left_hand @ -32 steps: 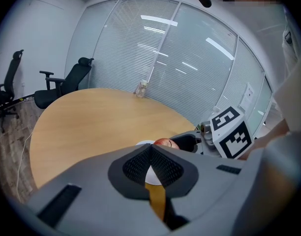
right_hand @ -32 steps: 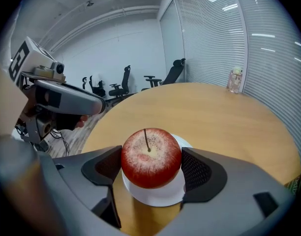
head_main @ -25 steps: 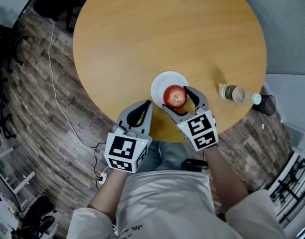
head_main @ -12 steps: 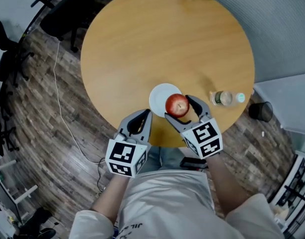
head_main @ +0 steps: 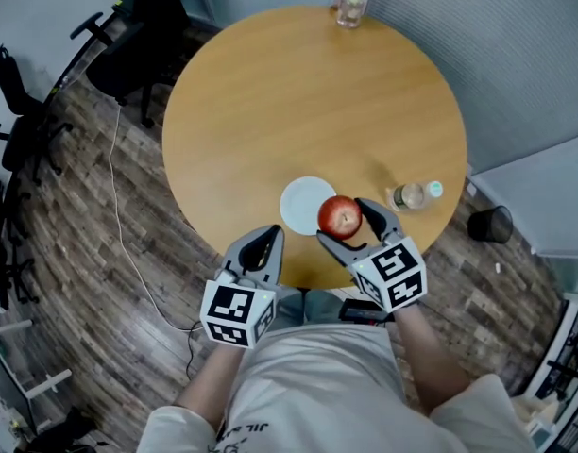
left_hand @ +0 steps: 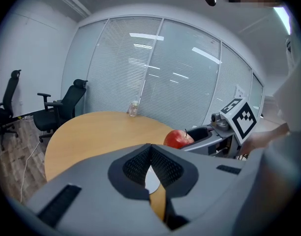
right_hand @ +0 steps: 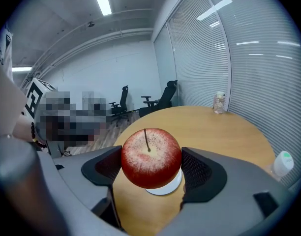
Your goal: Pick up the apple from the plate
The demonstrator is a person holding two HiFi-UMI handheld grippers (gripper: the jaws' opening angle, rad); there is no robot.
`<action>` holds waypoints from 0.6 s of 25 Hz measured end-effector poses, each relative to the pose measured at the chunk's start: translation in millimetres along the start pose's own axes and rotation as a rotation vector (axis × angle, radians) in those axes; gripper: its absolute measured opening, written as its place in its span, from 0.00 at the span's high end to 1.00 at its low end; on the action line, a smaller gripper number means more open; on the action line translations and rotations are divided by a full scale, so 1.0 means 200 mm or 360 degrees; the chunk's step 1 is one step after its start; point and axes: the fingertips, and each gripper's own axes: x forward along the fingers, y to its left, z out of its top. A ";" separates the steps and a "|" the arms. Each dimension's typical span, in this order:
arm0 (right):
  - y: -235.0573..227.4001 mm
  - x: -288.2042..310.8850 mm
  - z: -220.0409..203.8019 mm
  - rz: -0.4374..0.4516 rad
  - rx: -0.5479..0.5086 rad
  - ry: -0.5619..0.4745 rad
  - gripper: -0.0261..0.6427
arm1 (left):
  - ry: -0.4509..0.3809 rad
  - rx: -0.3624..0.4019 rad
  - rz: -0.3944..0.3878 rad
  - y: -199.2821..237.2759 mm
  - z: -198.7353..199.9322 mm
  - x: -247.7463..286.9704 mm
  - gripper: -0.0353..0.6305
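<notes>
Right gripper view: right gripper (right_hand: 151, 167) jaws clamped on both sides of the red apple (right_hand: 150, 156), stem up. The apple is held above the white plate (right_hand: 166, 188) and clear of it. Head view only shows the apple overlapping the plate's right edge, so the lift is not readable there.

Left gripper view: left gripper (left_hand: 150, 150) jaws closed tip to tip, holding nothing.

Head view only: cable (head_main: 119, 217) on the wood-plank floor, dark bin (head_main: 487, 223).

Writing: only the square markers on the cubes. The label on the lying bottle (head_main: 412, 195) is too small to read.

Round wooden table (head_main: 298, 102), with a glass (head_main: 350, 3) at its far edge. Office chairs (head_main: 128, 45) nearby, glass walls with blinds.
</notes>
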 end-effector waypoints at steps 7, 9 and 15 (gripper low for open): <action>0.07 -0.06 0.03 0.0038 0.0005 -0.0033 0.38 | -0.0023 0.0028 -0.0004 -0.07 0.04 -0.04 0.94; 0.09 -0.06 0.04 0.0044 0.0013 -0.0043 0.38 | -0.0026 0.0029 -0.0006 -0.09 0.04 -0.05 0.94; 0.12 -0.08 0.03 0.0057 -0.0003 -0.0057 0.38 | -0.0049 0.0026 0.0010 -0.11 0.04 -0.08 0.94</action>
